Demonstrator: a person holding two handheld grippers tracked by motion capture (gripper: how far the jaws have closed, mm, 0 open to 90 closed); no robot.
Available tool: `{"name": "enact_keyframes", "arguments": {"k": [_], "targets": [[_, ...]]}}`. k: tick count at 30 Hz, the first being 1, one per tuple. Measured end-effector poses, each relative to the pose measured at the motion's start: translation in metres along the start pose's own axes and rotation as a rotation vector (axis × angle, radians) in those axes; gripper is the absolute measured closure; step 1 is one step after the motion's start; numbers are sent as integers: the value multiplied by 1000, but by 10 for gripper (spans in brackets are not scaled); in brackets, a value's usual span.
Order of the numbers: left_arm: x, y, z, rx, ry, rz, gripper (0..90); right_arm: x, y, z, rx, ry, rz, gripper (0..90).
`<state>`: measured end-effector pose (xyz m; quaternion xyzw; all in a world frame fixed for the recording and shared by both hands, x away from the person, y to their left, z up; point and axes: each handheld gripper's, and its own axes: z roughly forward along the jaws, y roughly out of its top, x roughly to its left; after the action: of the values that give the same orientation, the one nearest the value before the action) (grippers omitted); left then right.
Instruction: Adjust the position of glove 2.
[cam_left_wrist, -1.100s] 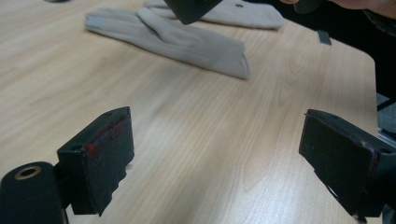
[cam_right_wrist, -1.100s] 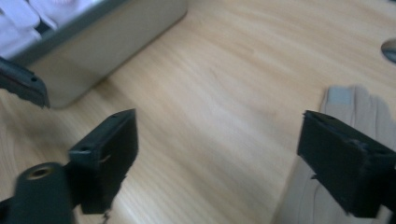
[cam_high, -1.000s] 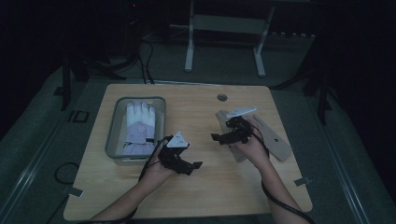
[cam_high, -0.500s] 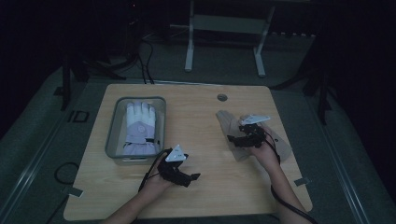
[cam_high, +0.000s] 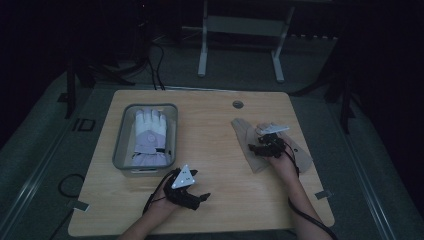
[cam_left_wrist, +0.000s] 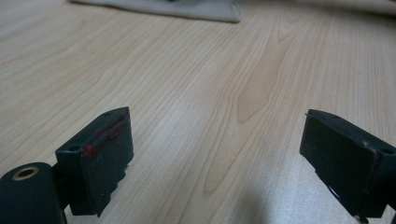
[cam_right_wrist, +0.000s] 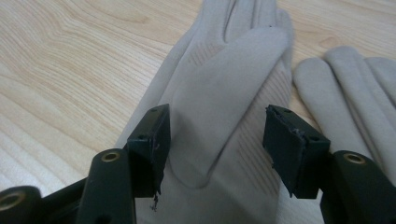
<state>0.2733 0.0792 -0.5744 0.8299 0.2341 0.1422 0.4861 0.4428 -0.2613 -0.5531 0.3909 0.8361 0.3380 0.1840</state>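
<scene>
On the right half of the wooden table (cam_high: 215, 130) a beige glove (cam_right_wrist: 224, 93) lies flat, palm side up by the look of the folded thumb, with a second beige glove (cam_right_wrist: 355, 93) just beside it. Right gripper (cam_high: 264, 148) sits low over the first glove, jaws apart and straddling the thumb area in the right gripper view, nothing pinched; whether the pads touch the fabric is hard to call. Left gripper (cam_high: 192, 197) is near the front edge, well apart from the gloves, jaws wide open over bare wood in the left gripper view, holding nothing. Red marks on one pad (cam_left_wrist: 105, 154). Grey tray (cam_high: 120, 150) sits on the left half of the table, with a white glove (cam_high: 150, 135) lying inside it. High view is dark, so glove detail there is poor.
</scene>
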Motion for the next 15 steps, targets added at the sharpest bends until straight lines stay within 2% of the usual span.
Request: {"name": "enact_keyframes", "arguments": {"k": [4, 7, 10, 12, 13, 15], "targets": [[0, -2, -2, -19, -3, -8, 97, -4, 1, 5, 4, 13, -8, 457], [2, -2, -2, -32, -6, -24, 96, -3, 3, 5, 28, -5, -21, 523], [3, -3, -1, -32, 0, -31, 95, 1, 6, 5, 46, -2, -17, 713], [3, -3, -1, -29, 4, -31, 94, 5, 9, 4, 69, -18, 4, 784], [3, -3, -1, -31, 5, -32, 94, 8, 12, 4, 83, -29, 29, 796], [3, -3, -2, -33, 12, -38, 93, 12, 15, 3, 77, -24, 73, 807]]}}
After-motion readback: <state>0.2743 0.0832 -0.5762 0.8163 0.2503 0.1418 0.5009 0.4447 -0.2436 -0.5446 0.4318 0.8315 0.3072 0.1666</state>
